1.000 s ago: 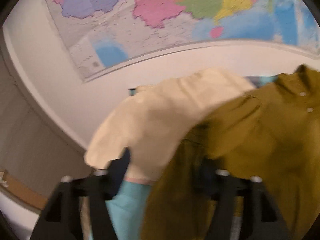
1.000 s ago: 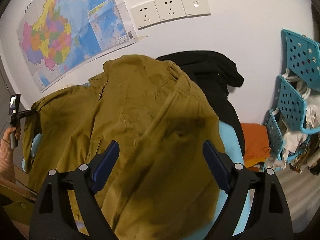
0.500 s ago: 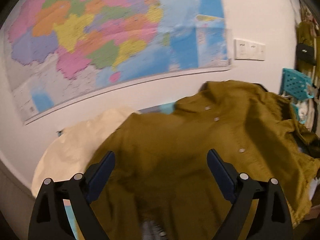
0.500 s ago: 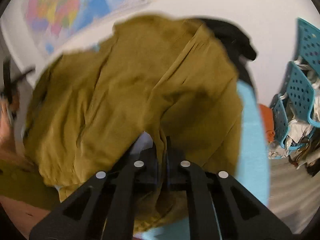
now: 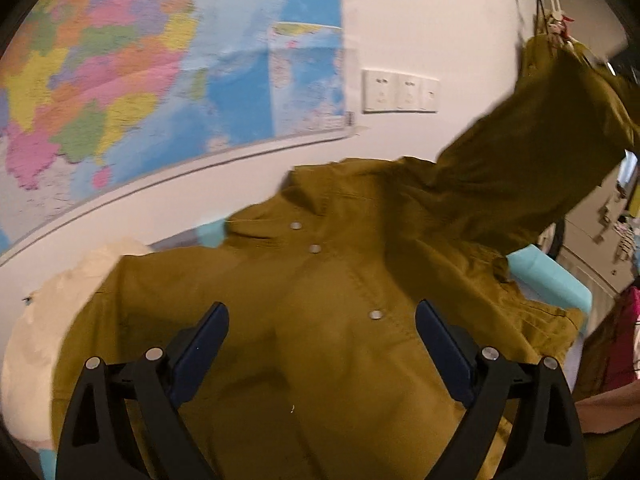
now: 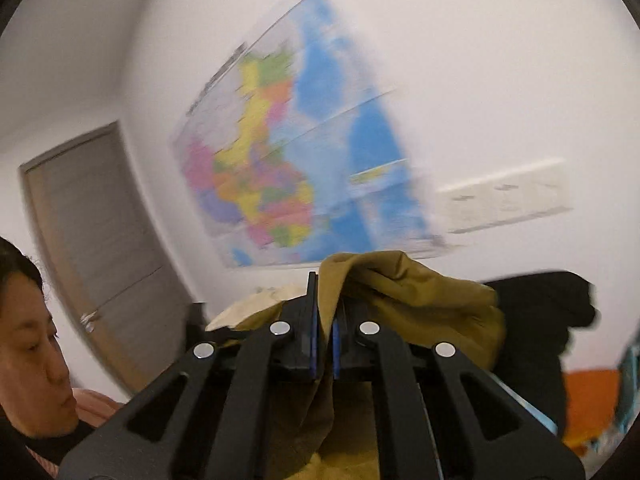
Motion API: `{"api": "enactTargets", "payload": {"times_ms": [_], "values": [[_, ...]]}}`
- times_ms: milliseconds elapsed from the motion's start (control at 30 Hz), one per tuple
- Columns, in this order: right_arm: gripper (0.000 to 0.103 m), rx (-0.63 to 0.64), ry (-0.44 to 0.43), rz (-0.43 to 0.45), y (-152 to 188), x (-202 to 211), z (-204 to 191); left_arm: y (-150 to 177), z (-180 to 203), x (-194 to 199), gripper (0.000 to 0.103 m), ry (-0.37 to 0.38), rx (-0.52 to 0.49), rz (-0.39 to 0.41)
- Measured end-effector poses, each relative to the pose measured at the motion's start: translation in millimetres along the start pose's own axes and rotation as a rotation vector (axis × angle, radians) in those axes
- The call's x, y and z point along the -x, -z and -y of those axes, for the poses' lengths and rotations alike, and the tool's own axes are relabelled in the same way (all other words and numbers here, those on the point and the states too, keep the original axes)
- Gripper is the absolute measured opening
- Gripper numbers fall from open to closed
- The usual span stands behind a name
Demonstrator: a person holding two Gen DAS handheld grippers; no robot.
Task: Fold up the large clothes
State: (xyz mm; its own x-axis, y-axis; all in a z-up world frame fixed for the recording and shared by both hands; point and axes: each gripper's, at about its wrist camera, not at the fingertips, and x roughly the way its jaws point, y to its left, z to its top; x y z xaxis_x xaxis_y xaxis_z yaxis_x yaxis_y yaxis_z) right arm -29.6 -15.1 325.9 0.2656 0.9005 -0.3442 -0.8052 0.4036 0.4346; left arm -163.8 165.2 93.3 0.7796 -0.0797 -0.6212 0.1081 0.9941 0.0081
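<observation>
Left wrist view: the left gripper (image 5: 322, 322) hangs with its jaws spread wide and nothing between them, above the front of the olive jacket (image 5: 320, 320), whose snap-button placket (image 5: 375, 314) runs up between the two fingers toward the collar. The jacket lies over a pale blue tabletop (image 5: 552, 276), one part of it drawn up and away toward the upper right of this view. A cream garment (image 5: 60, 308) lies at the jacket's left edge, partly under it. Right wrist view: the right gripper (image 6: 323, 320) is closed tight on a fold of the same olive jacket (image 6: 404, 292), the cloth passing between the pads and hanging below them; the motion blur of the wall suggests a quick lift. To do this step well, the lifted part should probably be raised only until the cloth hangs free of creases, while the open left gripper takes a matching edge on its own side, so that the garment can be spread square before the first fold; a one-sided pull risks dragging the cream garment along. Surroundings: a white wall carries a coloured map (image 5: 160, 80) and a row of wall sockets (image 5: 400, 92); a grey door (image 6: 92, 220) stands at the left of the right view, a black garment (image 6: 544, 312) and something orange (image 6: 588, 404) at its right.
</observation>
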Motion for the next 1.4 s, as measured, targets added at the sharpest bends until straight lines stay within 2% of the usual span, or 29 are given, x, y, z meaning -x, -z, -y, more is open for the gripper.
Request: {"api": "enactTargets", "payload": {"times_ms": [167,233,300,400,433,467,500,533,567,600,733,767,800,833,900,1000,1033,1067,1167,1200,1233,1267,1300,1367,1400], "values": [[0.006,-0.033,-0.119,-0.184,4,-127,-9,4,-11,0,0.091,0.049,0.041,0.016],[0.006,-0.043,-0.113,-0.264,20,-171,-8,8,-26,6,0.091,0.063,0.083,0.031],[0.006,-0.088,-0.121,-0.377,45,-227,1,16,-42,12,0.091,0.046,0.118,0.03],[0.007,-0.151,-0.106,-0.482,82,-285,14,30,-58,14,0.091,0.024,0.14,0.008],[0.009,-0.189,-0.102,-0.505,93,-299,21,34,-61,13,0.091,0.024,0.143,-0.001],[0.016,-0.231,-0.082,-0.548,107,-318,30,37,-62,11,0.092,0.027,0.146,-0.012],[0.031,-0.256,-0.051,-0.571,116,-328,36,39,-63,8,0.093,0.031,0.149,-0.021],[0.039,-0.272,-0.021,-0.569,121,-331,42,42,-63,4,0.094,0.043,0.151,-0.035],[0.051,-0.273,-0.003,-0.569,123,-330,47,42,-63,1,0.095,0.051,0.151,-0.044],[0.056,-0.265,-0.004,-0.565,123,-325,47,44,-61,-4,0.095,0.062,0.149,-0.058],[0.06,-0.182,0.012,-0.437,106,-253,48,44,-47,-27,0.096,0.107,0.104,-0.118],[0.067,-0.152,0.051,-0.388,104,-218,49,43,-45,-33,0.096,0.112,0.095,-0.133],[0.071,-0.129,0.097,-0.367,105,-200,54,42,-41,-41,0.096,0.117,0.084,-0.149],[0.072,-0.105,0.159,-0.358,109,-178,56,39,-38,-51,0.096,0.121,0.072,-0.172],[0.072,-0.092,0.264,-0.383,132,-131,66,34,-35,-65,0.096,0.146,0.061,-0.201],[0.072,-0.184,0.381,-0.49,186,-85,88,28,-34,-83,0.096,0.133,0.061,-0.239],[0.072,-0.221,0.398,-0.514,206,-73,93,27,-36,-92,0.086,0.128,0.077,-0.267],[0.072,-0.252,0.397,-0.541,224,-65,94,27,-38,-96,0.064,0.133,0.091,-0.284],[0.072,-0.255,0.416,-0.558,256,-57,87,30,-49,-107,0.032,0.174,0.17,-0.337],[0.065,-0.233,0.422,-0.541,258,-53,84,30,-53,-106,0.029,0.187,0.194,-0.34],[0.049,-0.236,0.418,-0.534,261,-50,83,30,-56,-103,0.024,0.188,0.205,-0.337],[0.01,-0.25,0.396,-0.525,262,-47,82,28,-59,-97,0.02,0.18,0.211,-0.322],[0.003,-0.245,0.378,-0.505,262,-41,81,26,-61,-94,0.018,0.175,0.213,-0.313],[0.003,-0.25,0.361,-0.444,253,-27,74,20,-68,-86,0.009,0.161,0.237,-0.297],[0.003,-0.265,0.353,-0.396,244,-9,74,18,-73,-82,0.009,0.161,0.255,-0.293]]}}
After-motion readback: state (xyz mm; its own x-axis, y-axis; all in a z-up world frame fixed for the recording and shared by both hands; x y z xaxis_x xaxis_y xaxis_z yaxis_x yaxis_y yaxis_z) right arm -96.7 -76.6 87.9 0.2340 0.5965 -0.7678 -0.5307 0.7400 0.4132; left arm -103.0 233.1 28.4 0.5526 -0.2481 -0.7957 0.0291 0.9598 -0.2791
